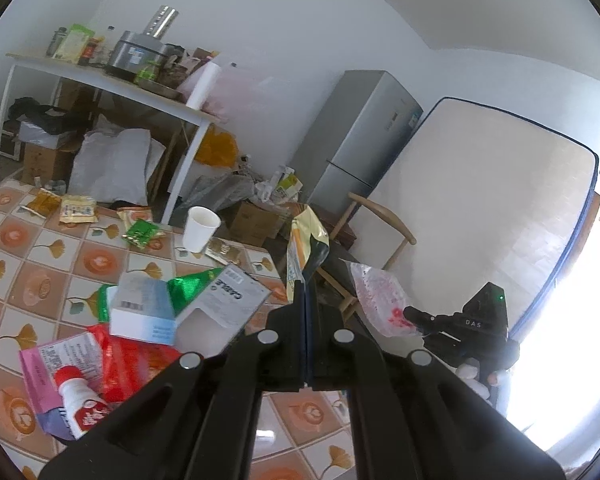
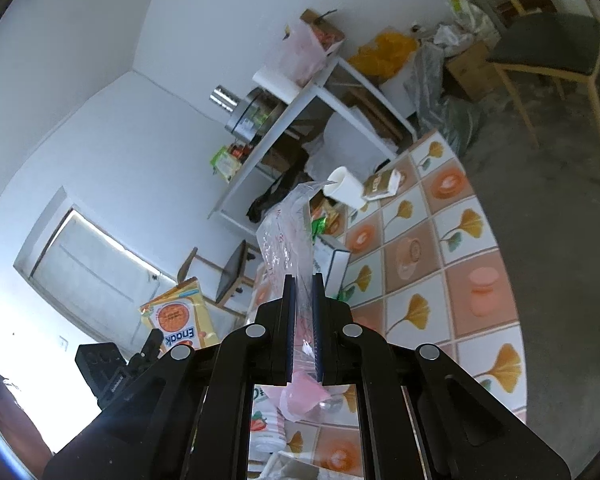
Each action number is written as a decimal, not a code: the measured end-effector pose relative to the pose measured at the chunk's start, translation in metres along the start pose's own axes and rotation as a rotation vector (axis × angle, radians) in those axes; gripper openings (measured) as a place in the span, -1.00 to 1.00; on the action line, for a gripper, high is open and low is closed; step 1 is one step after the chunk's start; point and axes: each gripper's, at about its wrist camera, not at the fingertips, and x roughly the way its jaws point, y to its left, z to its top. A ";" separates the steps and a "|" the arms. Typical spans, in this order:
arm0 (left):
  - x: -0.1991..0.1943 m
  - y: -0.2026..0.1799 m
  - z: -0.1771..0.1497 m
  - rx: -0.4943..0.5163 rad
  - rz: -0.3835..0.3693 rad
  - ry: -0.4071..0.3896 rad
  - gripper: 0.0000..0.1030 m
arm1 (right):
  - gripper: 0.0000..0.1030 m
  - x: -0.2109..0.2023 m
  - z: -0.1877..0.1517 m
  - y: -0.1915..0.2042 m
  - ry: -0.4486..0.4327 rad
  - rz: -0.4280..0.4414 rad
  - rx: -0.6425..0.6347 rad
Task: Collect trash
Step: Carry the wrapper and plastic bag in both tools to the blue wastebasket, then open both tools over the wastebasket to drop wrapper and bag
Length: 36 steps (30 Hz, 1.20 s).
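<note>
The tabletop [image 1: 40, 264], covered in an orange-and-white patterned cloth, has plenty of trash on it, so by my reckoning the collecting is only partly along. In the left wrist view the largest pile sits nearest: a white box [image 1: 144, 312] with a grey card [image 1: 236, 300] and a green foil wrapper [image 1: 188, 290] leaning on it, then a red wrapper [image 1: 120, 360], a pink packet [image 1: 56, 364] and a small white bottle [image 1: 82, 404]. Farther back stand a white paper cup [image 1: 200, 228] and several small sachets [image 1: 76, 208] near the far edge.

Two pieces are already lifted off. The left hand-held gripper [image 1: 305, 292] has its fingers pressed together on a yellow snack bag [image 1: 306, 240], which stands up above them. The right hand-held gripper [image 2: 303, 284] is nearly closed, pinching a clear plastic bag with red print [image 2: 288, 236]; its lower end hangs out behind the fingers.

No bin or trash sack that I can be sure of shows in either view, so where the held pieces should go cannot be told. The black gripper bodies hide the near strip of the tabletop. A bright window washes out one side of each view, and the heap on the floor by the grey fridge [image 1: 352, 140] is too jumbled to sort.
</note>
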 end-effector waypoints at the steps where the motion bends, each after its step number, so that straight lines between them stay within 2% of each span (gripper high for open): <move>1: 0.003 -0.004 0.000 0.001 -0.007 0.005 -1.00 | -0.88 -0.004 0.000 -0.002 -0.008 -0.003 0.004; 9: 0.036 -0.046 -0.001 0.019 -0.072 0.073 -1.00 | -0.88 -0.049 -0.006 -0.031 -0.095 -0.035 0.057; 16: 0.091 -0.090 -0.012 0.001 -0.156 0.202 -1.00 | -0.88 -0.095 -0.015 -0.064 -0.185 -0.089 0.130; 22: 0.150 -0.135 -0.030 0.035 -0.205 0.326 -1.00 | -0.88 -0.141 -0.032 -0.097 -0.272 -0.203 0.205; 26: 0.203 -0.164 -0.052 0.040 -0.229 0.449 -1.00 | -0.88 -0.167 -0.048 -0.122 -0.318 -0.346 0.272; 30: 0.270 -0.194 -0.091 0.031 -0.237 0.613 -1.00 | -0.88 -0.187 -0.062 -0.157 -0.350 -0.474 0.368; 36: 0.352 -0.229 -0.165 0.103 -0.198 0.803 -1.00 | -0.88 -0.199 -0.077 -0.217 -0.368 -0.571 0.505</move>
